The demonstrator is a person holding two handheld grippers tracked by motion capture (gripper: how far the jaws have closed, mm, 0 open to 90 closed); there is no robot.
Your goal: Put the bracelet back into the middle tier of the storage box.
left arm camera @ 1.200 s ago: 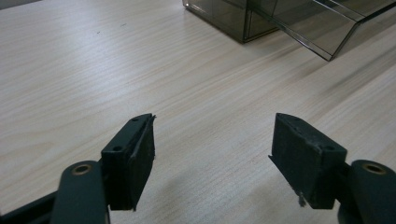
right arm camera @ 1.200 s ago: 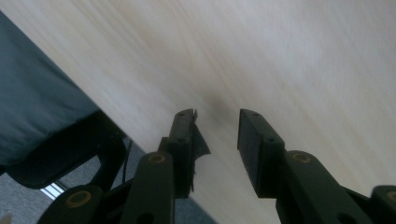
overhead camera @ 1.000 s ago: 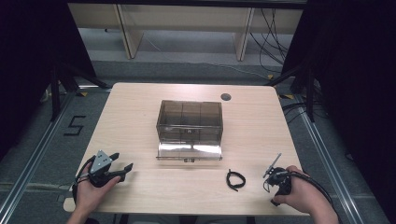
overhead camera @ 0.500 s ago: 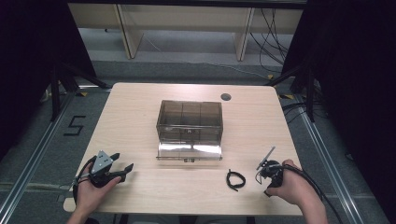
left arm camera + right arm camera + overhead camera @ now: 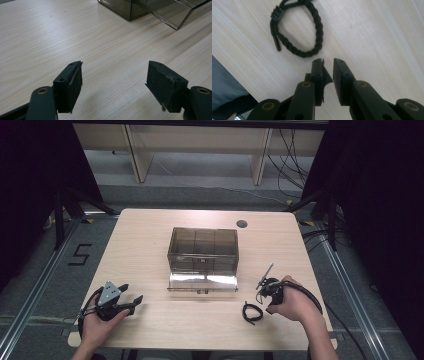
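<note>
A black braided bracelet (image 5: 252, 312) lies flat on the wooden table (image 5: 150, 235), near the front right. In the right gripper view the bracelet (image 5: 297, 32) sits just beyond my right gripper (image 5: 328, 61), whose jaws stand almost together with nothing between them. From above, the right gripper (image 5: 260, 296) hovers right beside the bracelet, tilted down. My left gripper (image 5: 131, 293) rests at the front left. Seen up close, the left gripper (image 5: 115, 67) has its jaws wide apart over bare wood.
A smoked clear plastic box (image 5: 202, 251) stands mid-table with its front flap (image 5: 202, 281) folded down; the box (image 5: 160, 10) shows at the top of the left gripper view. A round cable hole (image 5: 242, 224) sits at the back right. The table's front edge lies close behind the bracelet.
My right gripper has moved left and slightly away from the table's edge, up to the bracelet. The left gripper and the box have stayed put.
</note>
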